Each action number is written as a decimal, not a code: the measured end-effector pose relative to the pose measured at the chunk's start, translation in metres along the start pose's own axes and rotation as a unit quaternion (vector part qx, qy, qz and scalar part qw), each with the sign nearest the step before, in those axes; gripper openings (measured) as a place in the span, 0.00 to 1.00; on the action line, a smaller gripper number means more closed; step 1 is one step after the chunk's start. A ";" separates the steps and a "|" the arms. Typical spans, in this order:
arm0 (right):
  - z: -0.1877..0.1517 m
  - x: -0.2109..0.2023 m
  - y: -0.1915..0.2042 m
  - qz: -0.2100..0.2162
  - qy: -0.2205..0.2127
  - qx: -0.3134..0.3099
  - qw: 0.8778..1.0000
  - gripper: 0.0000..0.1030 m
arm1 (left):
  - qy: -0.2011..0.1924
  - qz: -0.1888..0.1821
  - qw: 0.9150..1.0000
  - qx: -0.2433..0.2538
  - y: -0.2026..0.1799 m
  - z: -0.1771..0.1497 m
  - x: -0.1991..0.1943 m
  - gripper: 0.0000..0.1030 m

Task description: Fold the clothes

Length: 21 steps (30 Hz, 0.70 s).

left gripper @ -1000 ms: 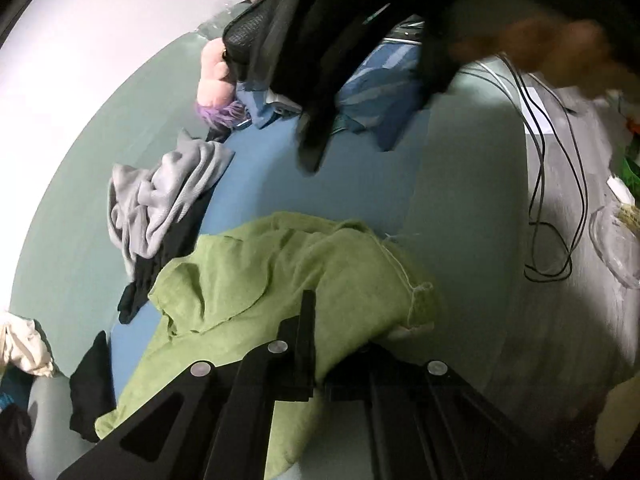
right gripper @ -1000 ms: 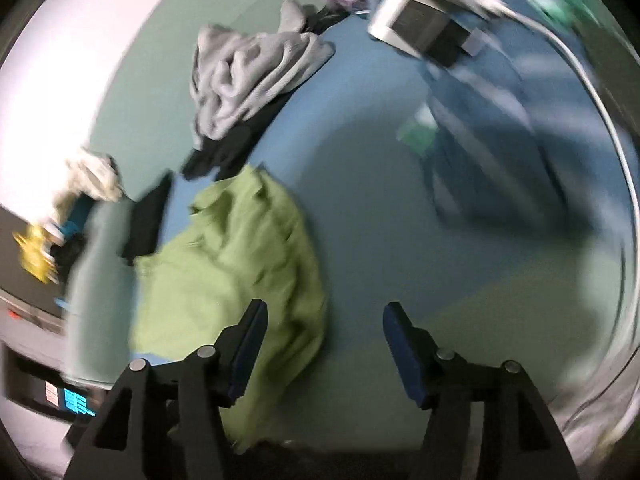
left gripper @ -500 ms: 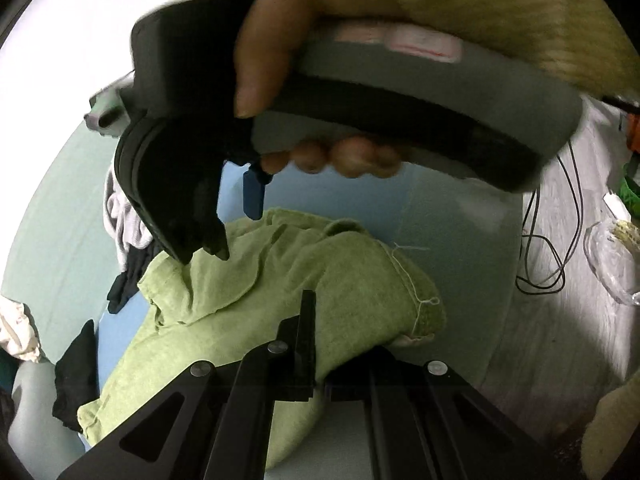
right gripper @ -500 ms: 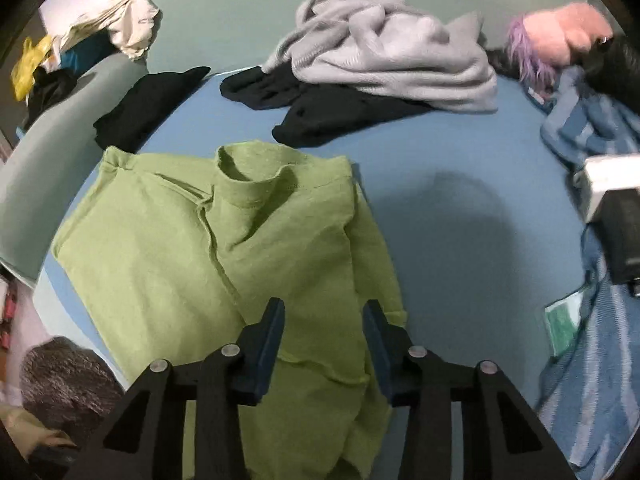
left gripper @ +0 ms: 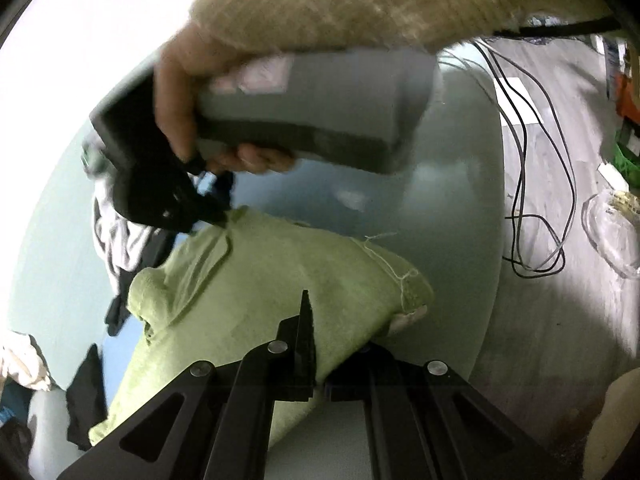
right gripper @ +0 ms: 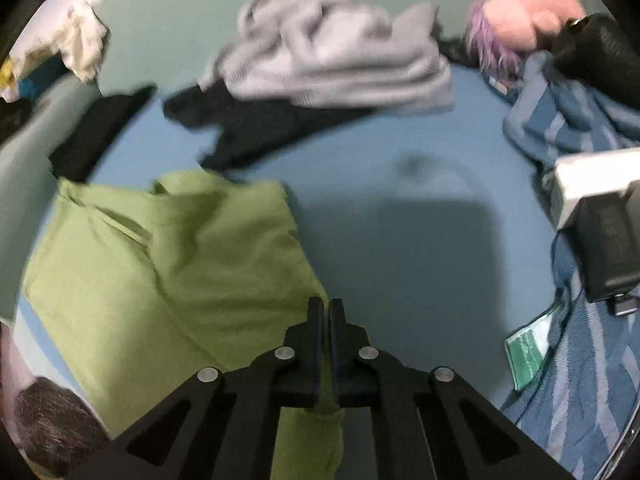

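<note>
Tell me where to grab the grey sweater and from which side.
On the grey sweater, probably the thick near edge overhanging the black garment. Come low from the near side: that edge is free and raised; the rest is a crumpled heap.

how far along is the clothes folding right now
Early. Done: nothing looks folded. In hand: both grippers, left and right, are shut on the green shirt. Left: the grey garment, black clothes and blue striped cloth lie crumpled.
</note>
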State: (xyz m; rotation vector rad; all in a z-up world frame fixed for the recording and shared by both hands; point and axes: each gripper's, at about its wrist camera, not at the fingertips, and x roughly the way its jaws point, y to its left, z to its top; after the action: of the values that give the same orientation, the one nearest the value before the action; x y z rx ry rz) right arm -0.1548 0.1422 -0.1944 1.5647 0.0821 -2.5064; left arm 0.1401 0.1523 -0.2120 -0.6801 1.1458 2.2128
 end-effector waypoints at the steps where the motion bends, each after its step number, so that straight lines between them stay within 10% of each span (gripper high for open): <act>1: -0.001 0.008 0.003 -0.010 0.012 -0.015 1.000 0.04 | 0.003 -0.002 1.000 -0.003 0.001 0.000 0.001 0.03; 4: 0.006 -0.005 0.000 0.007 -0.008 -0.007 1.000 0.43 | 0.006 -0.010 1.000 -0.009 0.001 -0.001 0.001 0.03; 10: 0.042 -0.018 -0.005 0.054 -0.032 0.010 0.998 0.46 | 0.010 -0.007 1.000 -0.003 0.006 0.003 0.006 0.03; 12: 0.046 0.003 0.011 0.048 -0.007 -0.013 0.999 0.41 | 0.010 -0.010 1.000 -0.007 0.010 0.002 0.009 0.03; 14: 0.048 0.024 0.028 0.024 0.015 -0.051 0.998 0.06 | 0.011 -0.012 1.000 -0.010 0.011 0.002 0.009 0.03; 21: 0.060 0.016 -0.004 -0.004 -0.020 0.037 0.999 0.08 | 0.013 -0.019 1.000 -0.020 0.012 0.000 0.010 0.03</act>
State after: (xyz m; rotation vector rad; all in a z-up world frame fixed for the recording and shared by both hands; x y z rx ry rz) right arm -0.2153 0.1351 -0.1823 1.5425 -0.0097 -2.5726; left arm 0.1252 0.1485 -0.2118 -0.7430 1.0950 2.2059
